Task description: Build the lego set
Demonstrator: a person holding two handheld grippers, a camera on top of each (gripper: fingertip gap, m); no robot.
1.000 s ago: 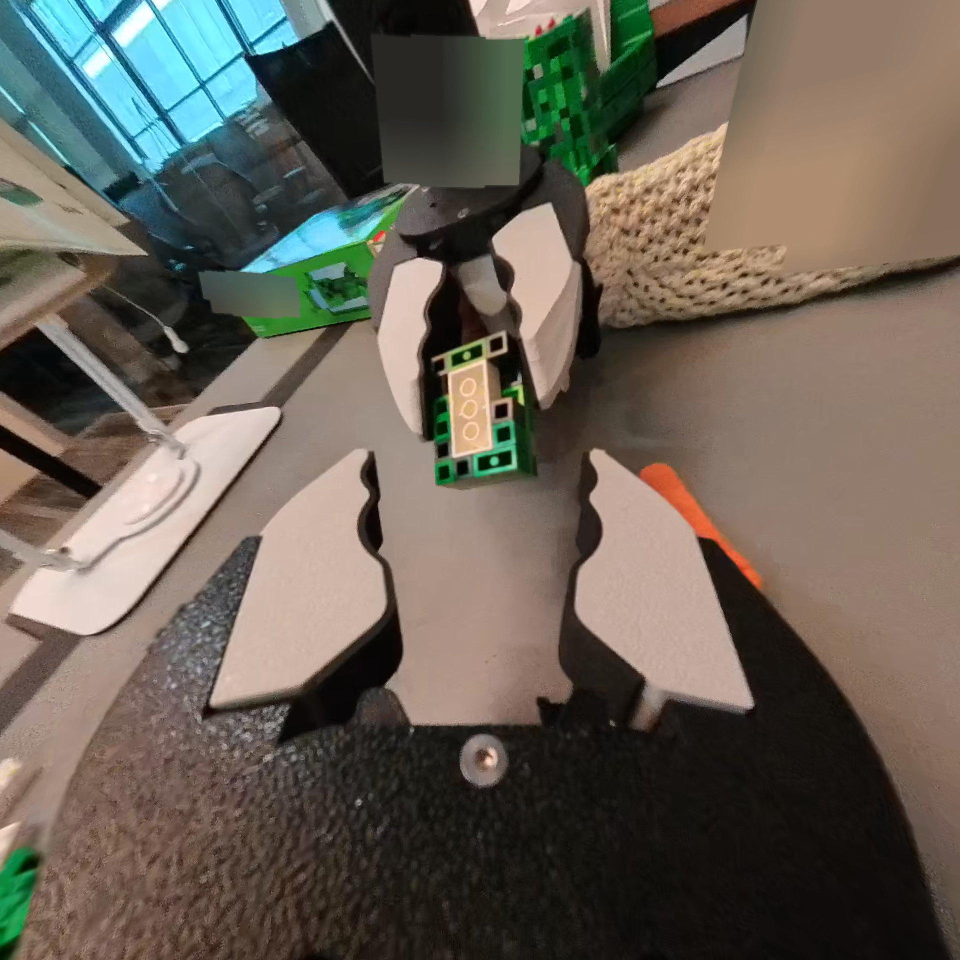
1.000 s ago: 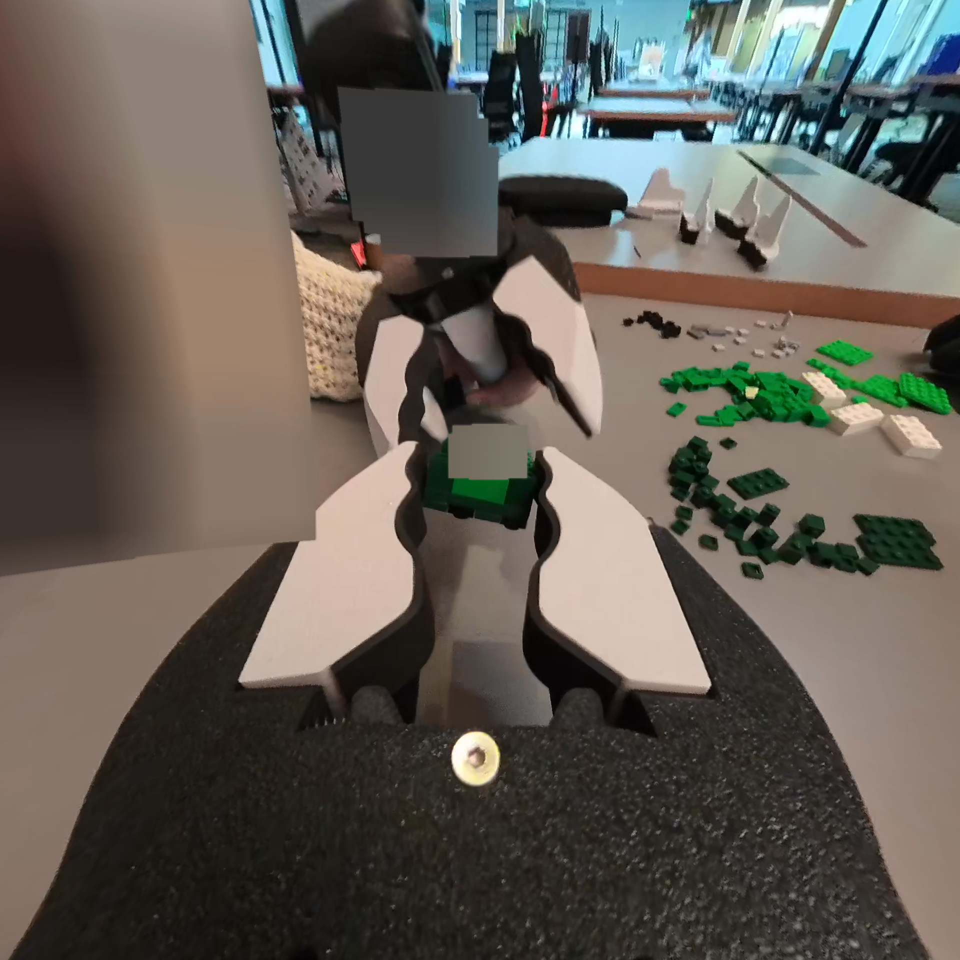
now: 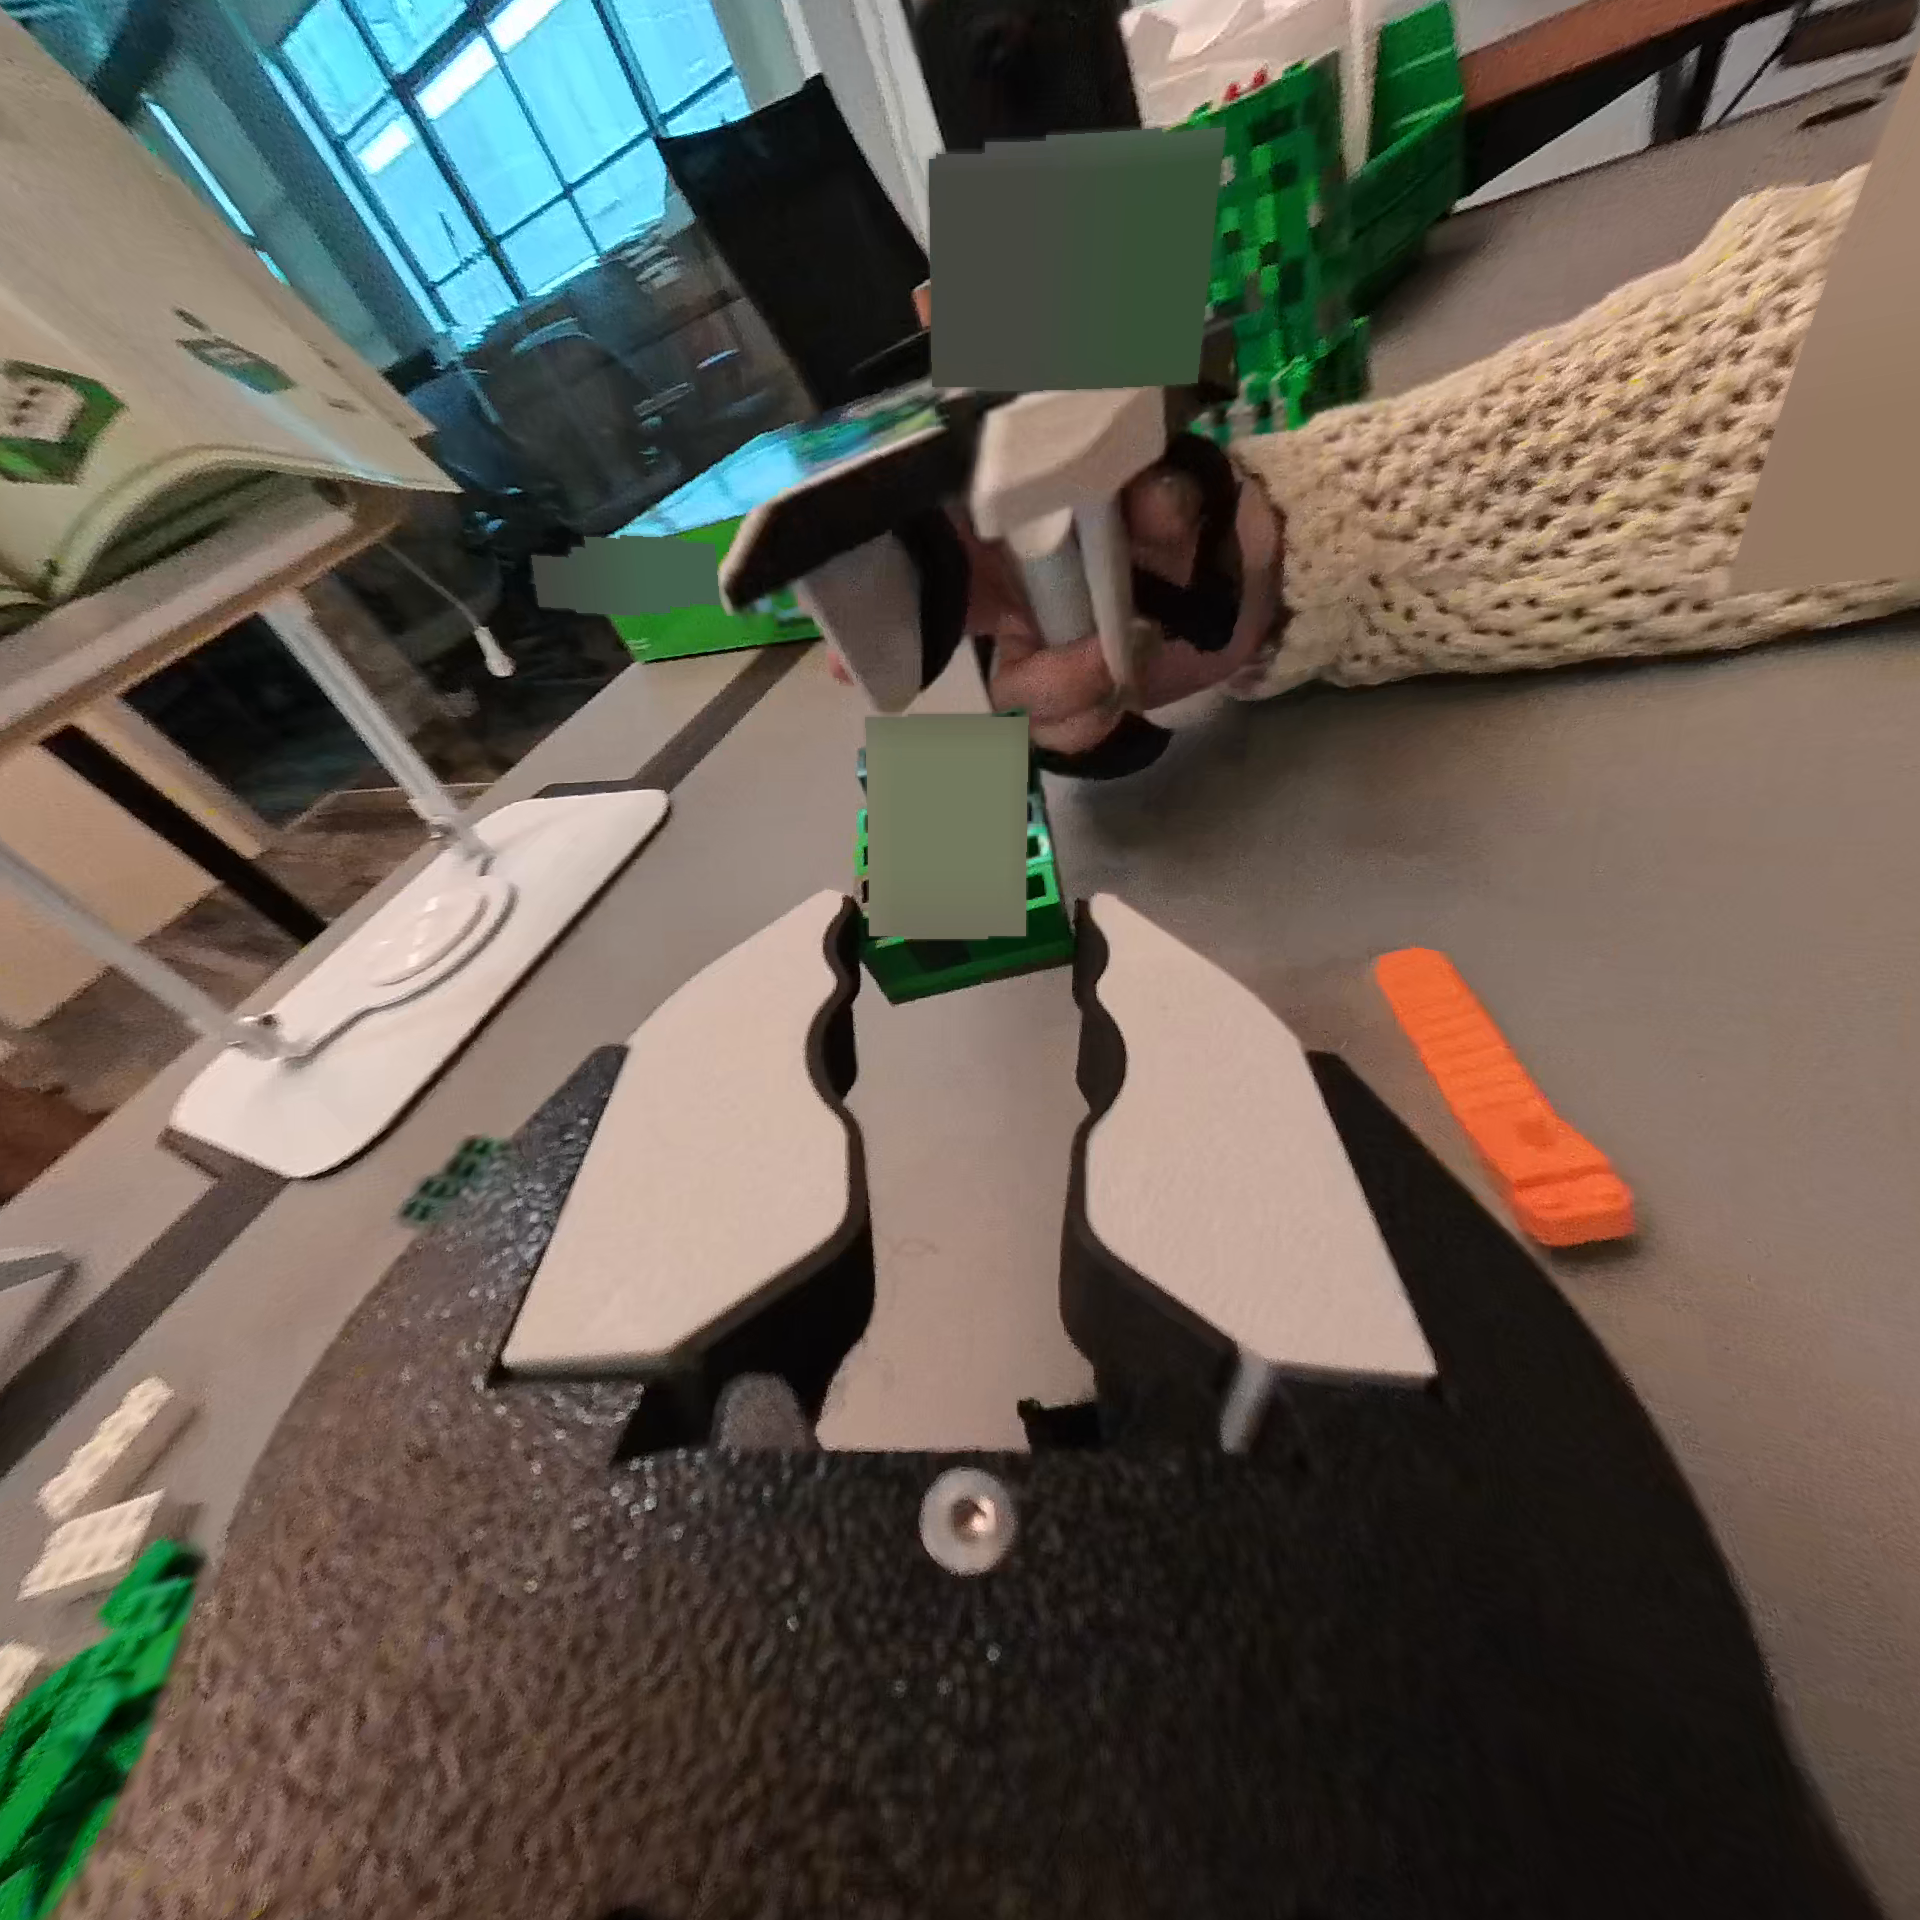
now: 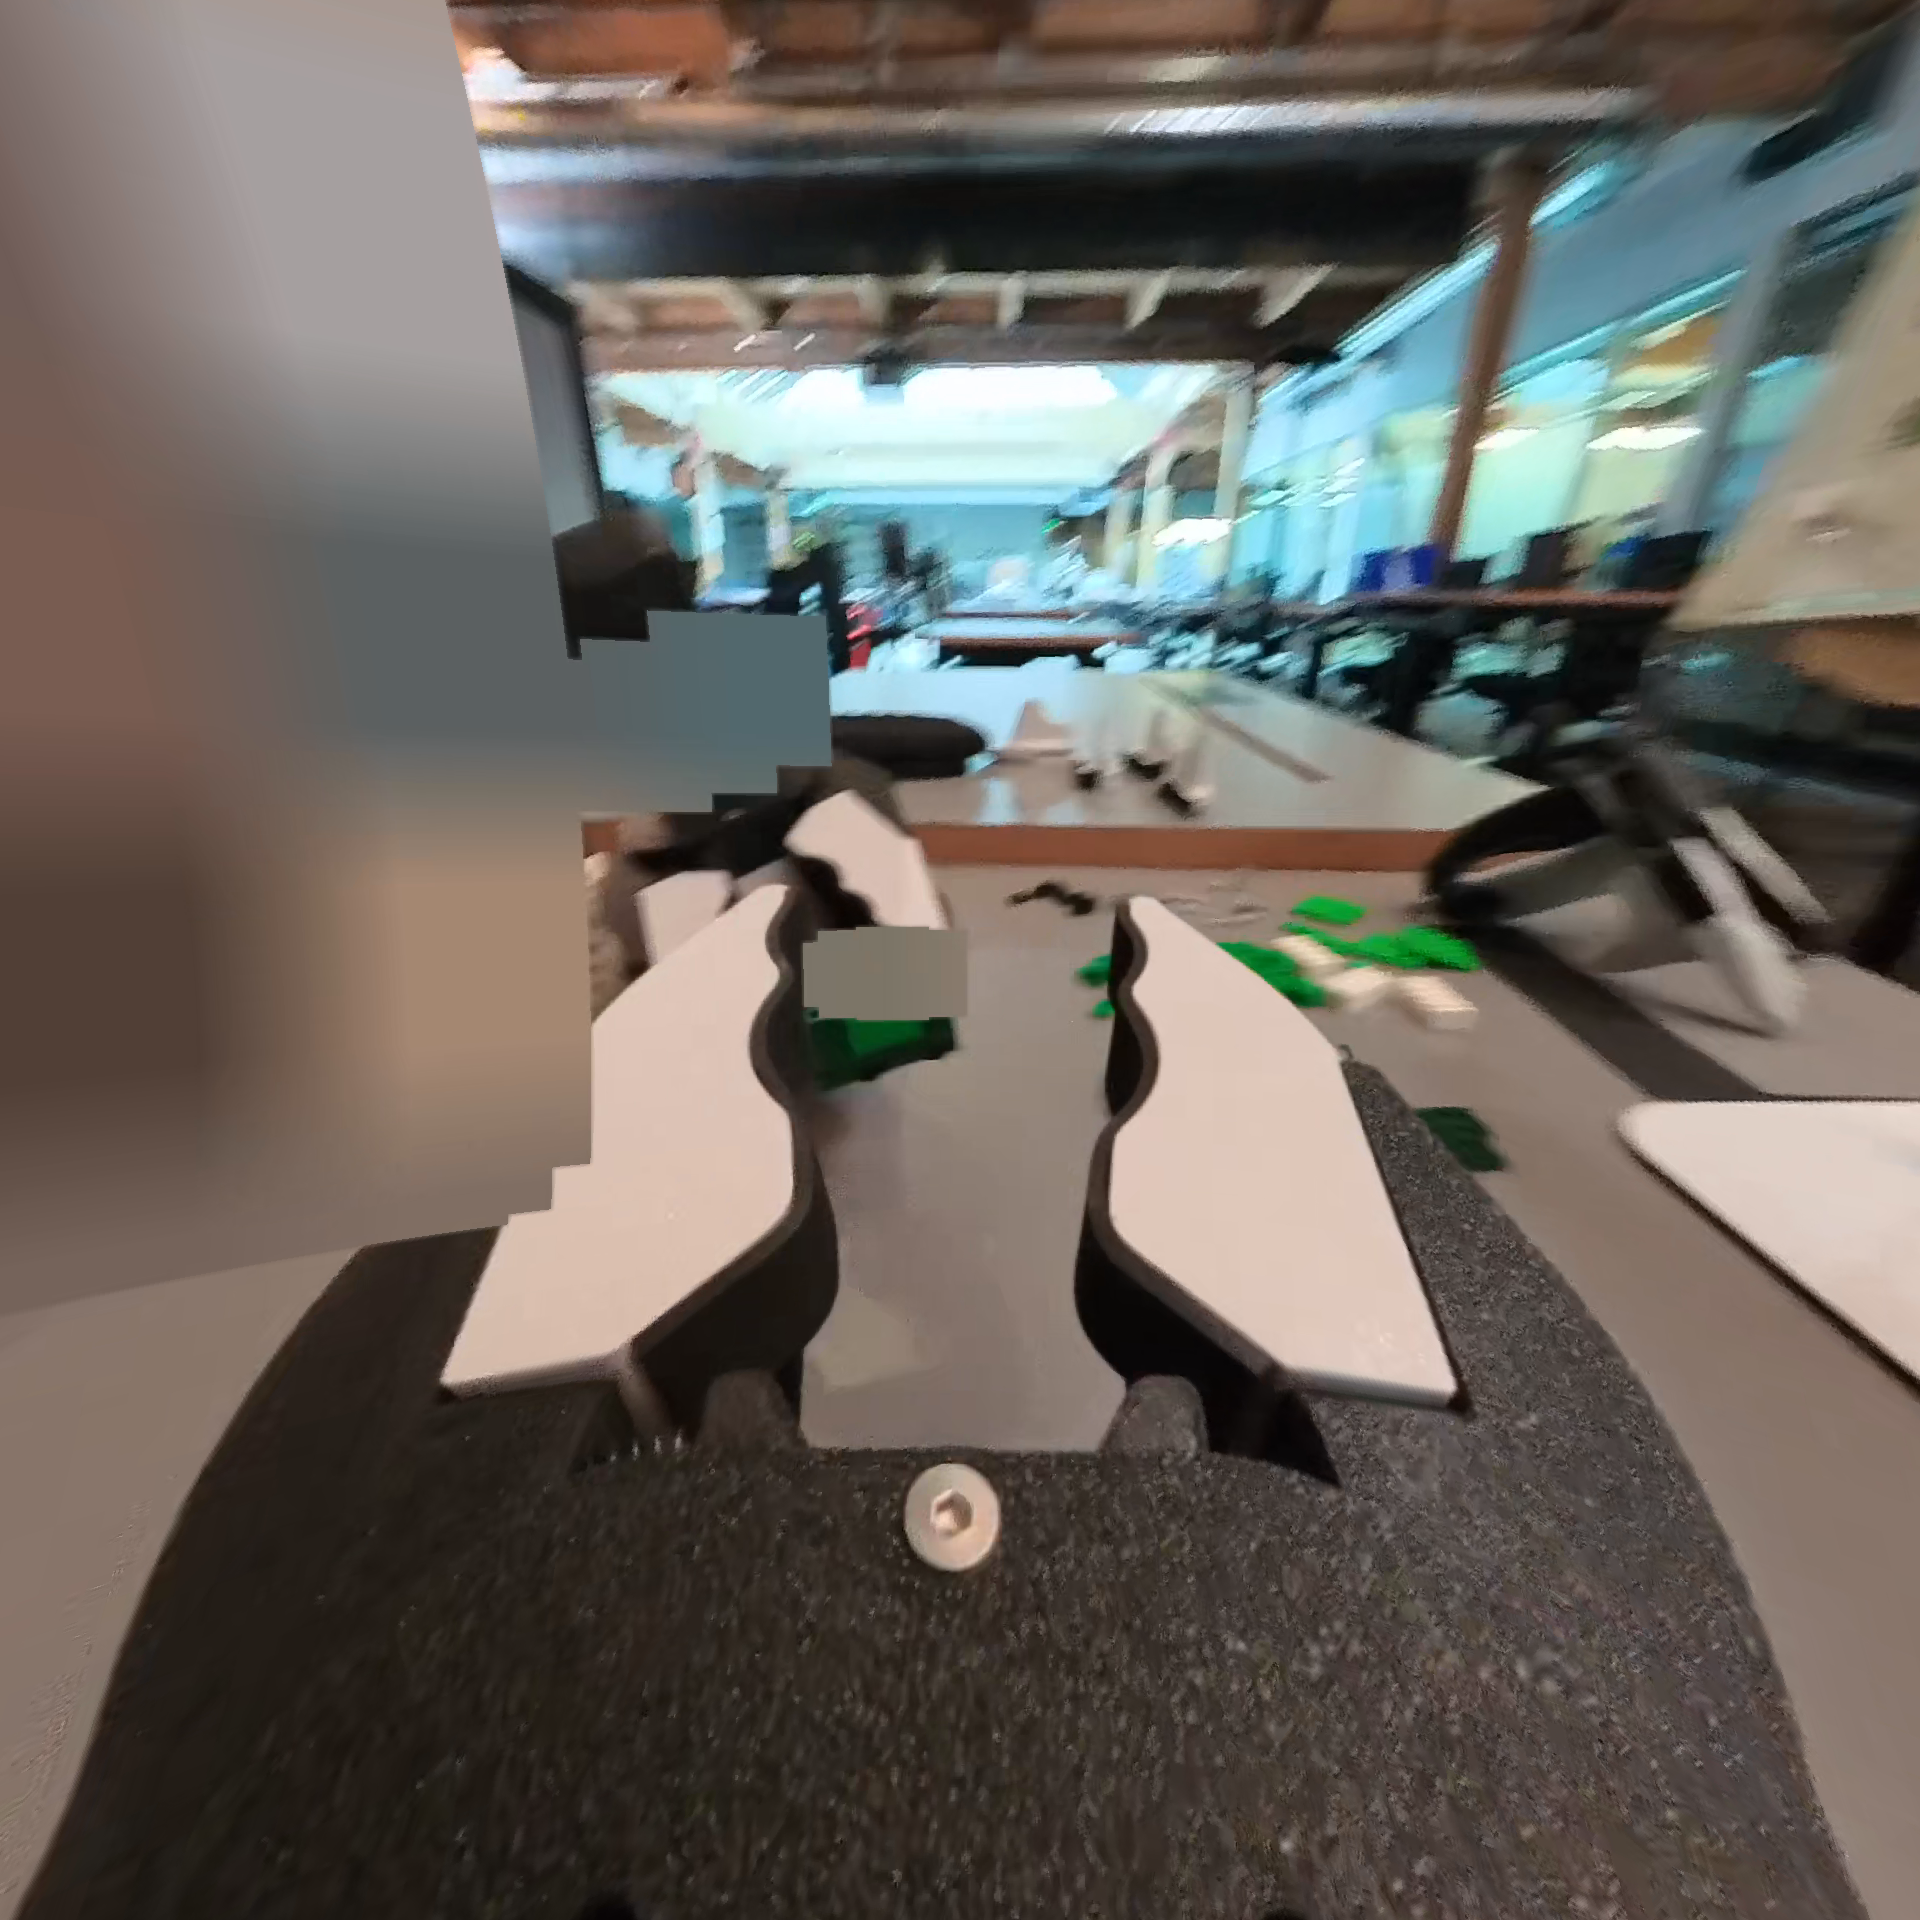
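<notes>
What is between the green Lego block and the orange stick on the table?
Nothing. In the left wrist view, only bare grey table lies between the green Lego block and the orange stick.

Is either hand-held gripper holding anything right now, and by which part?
The left hand-held gripper clamps the green lego assembly by the sides of its near end. The right hand-held gripper is open and holds nothing.

right claw [image 4: 951, 935] fingers apart, empty; green lego assembly [image 4: 873, 1044] beyond left fingertip.
</notes>
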